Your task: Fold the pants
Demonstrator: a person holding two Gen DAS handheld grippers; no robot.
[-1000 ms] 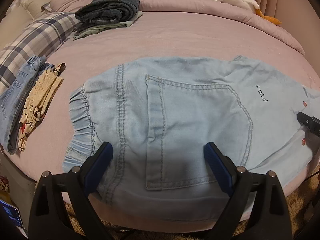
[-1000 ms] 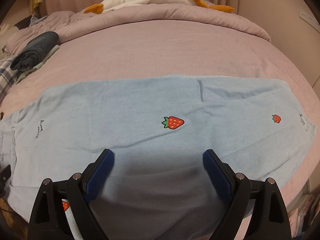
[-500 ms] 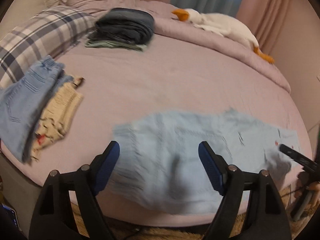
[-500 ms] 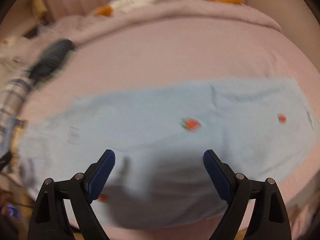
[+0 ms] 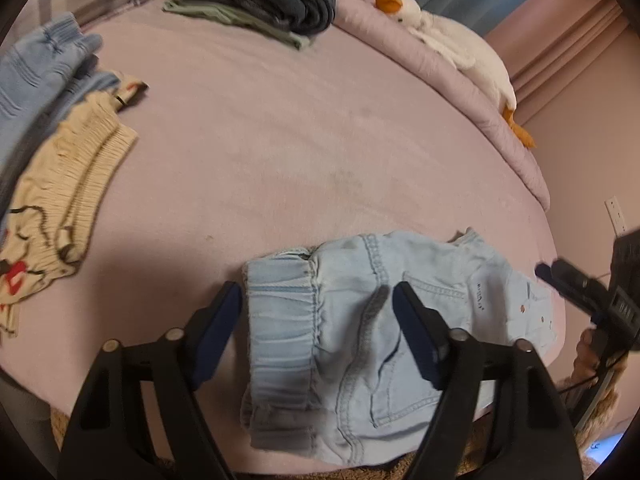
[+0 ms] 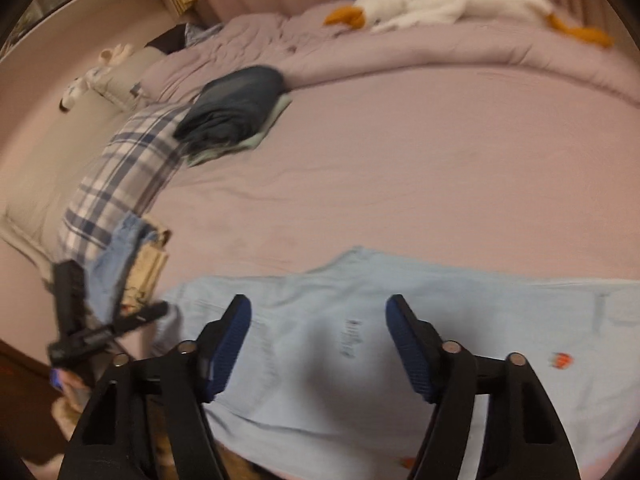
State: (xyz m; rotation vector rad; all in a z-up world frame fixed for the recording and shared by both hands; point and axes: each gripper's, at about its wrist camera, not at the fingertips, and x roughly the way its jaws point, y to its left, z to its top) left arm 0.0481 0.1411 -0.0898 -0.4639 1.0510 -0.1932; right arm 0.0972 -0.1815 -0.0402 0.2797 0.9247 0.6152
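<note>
Light blue denim pants (image 5: pixel 360 320) with strawberry prints lie flat along the near edge of a pink bed (image 5: pixel 280 140). In the left wrist view the elastic waistband faces me. My left gripper (image 5: pixel 318 296) is open and empty, hovering above the waistband. In the right wrist view the pants (image 6: pixel 400 320) stretch rightward, with a strawberry (image 6: pixel 562 360) on the leg. My right gripper (image 6: pixel 318 312) is open and empty above the upper leg. The right gripper shows at the left view's right edge (image 5: pixel 576 284); the left gripper shows at the right view's left (image 6: pixel 120 324).
A stack of folded dark and green clothes (image 5: pixel 272 0) sits at the far side. Blue jeans (image 5: pixel 36 76) and a beige garment (image 5: pixel 64 184) lie at the left. A plush goose (image 5: pixel 452 44) rests on the rolled duvet. A plaid pillow (image 6: pixel 120 184) lies at the left.
Both grippers have lifted back from the pants and swung left. The left view now looks at the waistband end from farther off. Both stay open.
</note>
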